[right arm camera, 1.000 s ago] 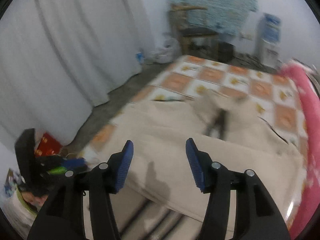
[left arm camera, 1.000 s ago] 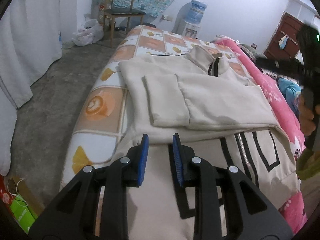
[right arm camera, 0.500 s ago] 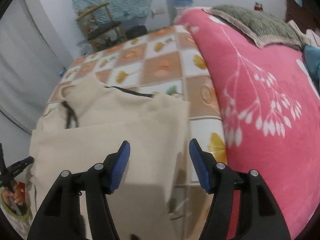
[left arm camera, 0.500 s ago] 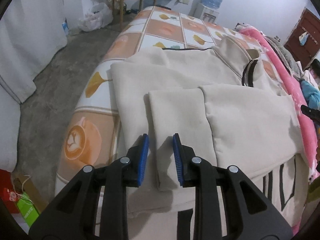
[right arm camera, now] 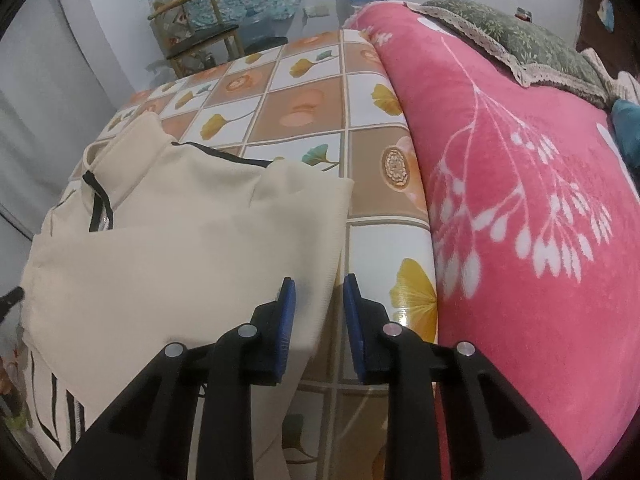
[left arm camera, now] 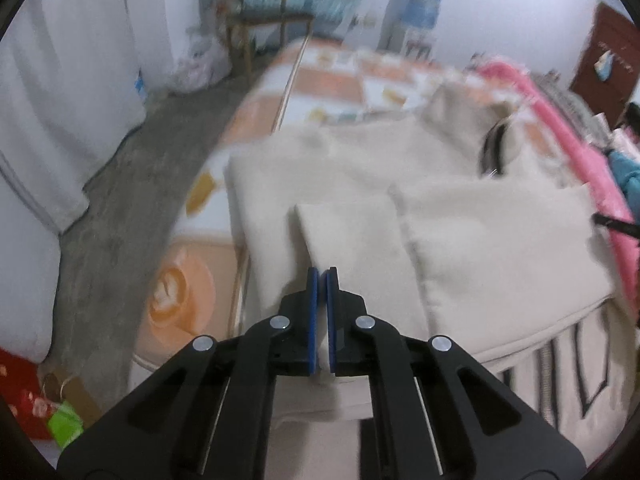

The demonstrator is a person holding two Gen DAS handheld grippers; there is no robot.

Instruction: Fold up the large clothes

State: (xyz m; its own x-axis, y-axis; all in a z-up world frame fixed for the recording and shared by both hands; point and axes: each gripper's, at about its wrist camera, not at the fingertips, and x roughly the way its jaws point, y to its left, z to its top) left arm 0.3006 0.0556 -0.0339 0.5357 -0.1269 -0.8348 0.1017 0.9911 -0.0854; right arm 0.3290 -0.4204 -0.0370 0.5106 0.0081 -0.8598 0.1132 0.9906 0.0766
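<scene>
A large cream jacket (left arm camera: 500, 248) with a black zip and black stripes lies spread on the bed, its sleeve (left arm camera: 352, 232) folded across the body. My left gripper (left arm camera: 322, 270) is shut on the near edge of that sleeve, and cream cloth shows between the blue pads. In the right wrist view the jacket (right arm camera: 180, 248) fills the left half. My right gripper (right arm camera: 319, 280) sits at the jacket's right edge. Its jaws are closing with the cloth's edge in the gap, and the pads stand apart from it.
The bed sheet (right arm camera: 304, 112) has orange and white tiles with leaf prints. A pink blanket (right arm camera: 520, 200) rises along the right, with a green pillow (right arm camera: 520, 40) on it. Beyond the bed stand a wooden chair (left arm camera: 264, 20) and a water dispenser (left arm camera: 416, 4). A white curtain (left arm camera: 60, 80) hangs left of the grey floor.
My left gripper moved forward over the jacket and closed on the sleeve's edge. My right gripper swung over to the jacket's right edge, sank, and its jaws narrowed.
</scene>
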